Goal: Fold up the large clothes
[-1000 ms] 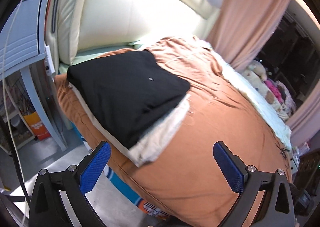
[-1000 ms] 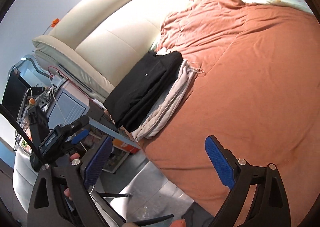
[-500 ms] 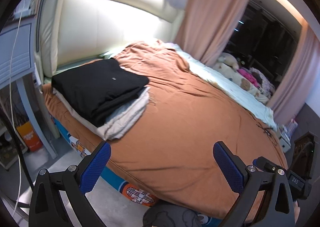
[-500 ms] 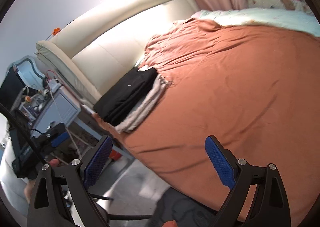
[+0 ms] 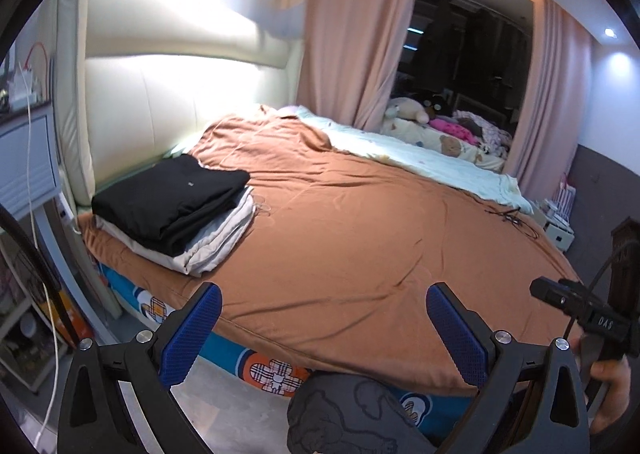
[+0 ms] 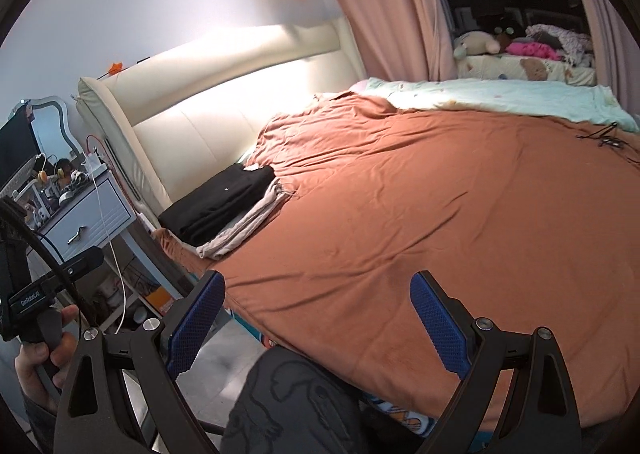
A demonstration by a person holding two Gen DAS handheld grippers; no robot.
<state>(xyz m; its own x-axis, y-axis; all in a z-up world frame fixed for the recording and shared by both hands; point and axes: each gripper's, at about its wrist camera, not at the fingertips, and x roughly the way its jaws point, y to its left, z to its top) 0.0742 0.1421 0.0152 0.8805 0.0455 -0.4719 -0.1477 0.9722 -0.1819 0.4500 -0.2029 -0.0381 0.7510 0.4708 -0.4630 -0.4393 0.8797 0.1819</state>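
Observation:
A folded black garment (image 5: 168, 200) (image 6: 222, 202) lies on top of a folded grey garment (image 5: 218, 240) (image 6: 244, 226) at the head corner of the bed, near the cream headboard (image 5: 160, 94). The brown bedspread (image 5: 360, 238) (image 6: 440, 206) covers most of the bed. My left gripper (image 5: 324, 328) is open and empty, held back from the bed's near edge, well away from the stack. My right gripper (image 6: 318, 318) is open too, with nothing between its blue pads (image 6: 438, 328).
A pale blue nightstand (image 6: 88, 214) with cables stands left of the bed. A light green blanket (image 5: 420, 158) lies along the far side, with plush toys (image 5: 408, 110) behind it. Pink curtains (image 5: 352, 34) hang at the back. A dark-clad knee (image 5: 352, 414) shows between the fingers.
Both grippers have pulled back and up from the stack, so the whole bed and room come into view. The folded stack has not moved. Both stay open.

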